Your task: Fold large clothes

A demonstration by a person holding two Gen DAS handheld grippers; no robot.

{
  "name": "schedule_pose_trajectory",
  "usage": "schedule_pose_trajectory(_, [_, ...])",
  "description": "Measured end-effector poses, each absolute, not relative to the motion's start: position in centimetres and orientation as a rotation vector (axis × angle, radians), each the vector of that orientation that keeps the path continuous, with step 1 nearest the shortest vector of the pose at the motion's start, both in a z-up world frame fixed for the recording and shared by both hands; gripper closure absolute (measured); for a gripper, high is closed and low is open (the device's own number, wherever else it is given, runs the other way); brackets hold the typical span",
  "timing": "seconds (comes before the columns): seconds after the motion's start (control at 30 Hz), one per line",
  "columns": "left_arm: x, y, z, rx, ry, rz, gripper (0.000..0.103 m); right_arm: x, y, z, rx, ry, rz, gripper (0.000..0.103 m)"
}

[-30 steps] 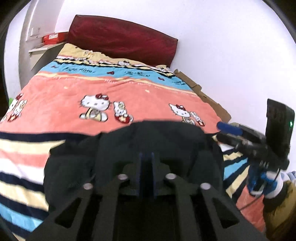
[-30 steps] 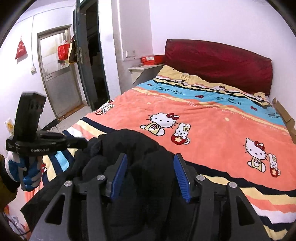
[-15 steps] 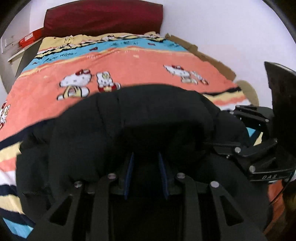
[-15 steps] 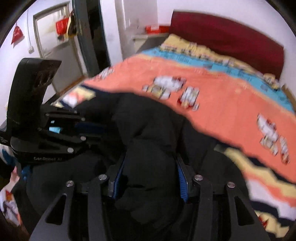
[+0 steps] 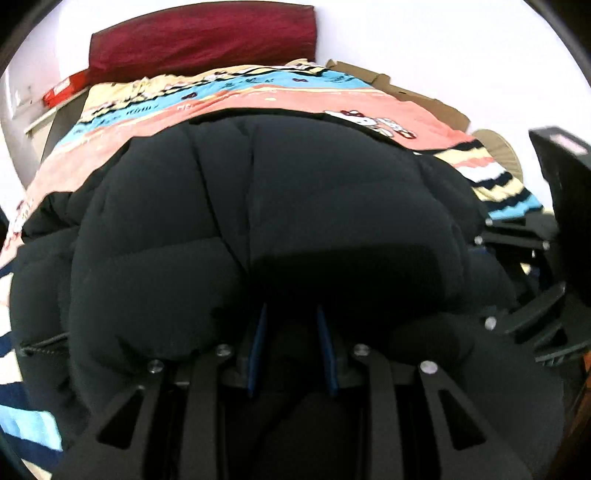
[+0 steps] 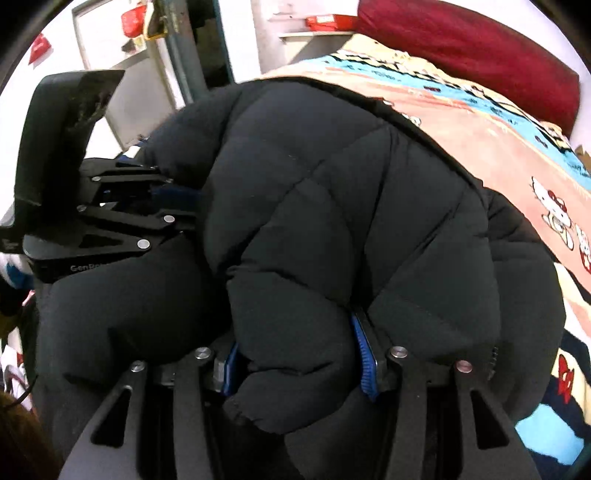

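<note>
A black quilted puffer jacket (image 5: 266, 206) fills both views, bunched up over the bed; it also shows in the right wrist view (image 6: 332, 206). My left gripper (image 5: 290, 328) is shut on a fold of the jacket, its blue pads mostly buried in fabric. My right gripper (image 6: 295, 350) is shut on a thick bulge of the jacket between its blue pads. The right gripper shows at the right edge of the left wrist view (image 5: 535, 280). The left gripper shows at the left of the right wrist view (image 6: 110, 206), close beside the jacket.
The bed has an orange, blue and striped cartoon-cat quilt (image 5: 258, 99) and a dark red headboard cushion (image 5: 207, 40). A white wall is at the right. A doorway (image 6: 192, 48) and a shelf with red boxes (image 6: 321, 22) lie left of the bed.
Both grippers have closed on the jacket and lifted it forward, so it now bulges up and covers most of the bed. The two grippers have come closer together.
</note>
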State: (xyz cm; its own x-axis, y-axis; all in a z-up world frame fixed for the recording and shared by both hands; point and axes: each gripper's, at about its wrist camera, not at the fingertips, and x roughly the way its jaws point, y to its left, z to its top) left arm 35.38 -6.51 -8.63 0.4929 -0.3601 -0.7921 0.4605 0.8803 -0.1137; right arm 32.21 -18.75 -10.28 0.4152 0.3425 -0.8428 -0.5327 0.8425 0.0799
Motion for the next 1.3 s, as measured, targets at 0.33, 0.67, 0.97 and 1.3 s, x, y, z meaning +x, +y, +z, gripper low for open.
schedule_pose_trajectory(0.33, [40.9,-6.8,-11.9,0.086,0.962,-0.472,0.078,37.8,-19.2,-13.4,-0.147,1.042,0.513,0.052])
schedule_pose_trajectory(0.67, [39.9,-6.2,-8.3,0.073,1.006,-0.442,0.078,36.6,-19.6,-10.2,-0.135,1.024,0.459,0.053])
schedule_pose_trajectory(0.97, [34.1,-6.0,-3.5,0.038,0.934,-0.554,0.078,30.2,-20.9,-4.6,-0.124,0.919,0.487,0.046])
schedule_pose_trajectory(1.3, [34.3,-8.0,-9.4,0.119,1.037,-0.506,0.078,31.8,-20.4,-10.8,-0.121,1.064,0.47,0.045])
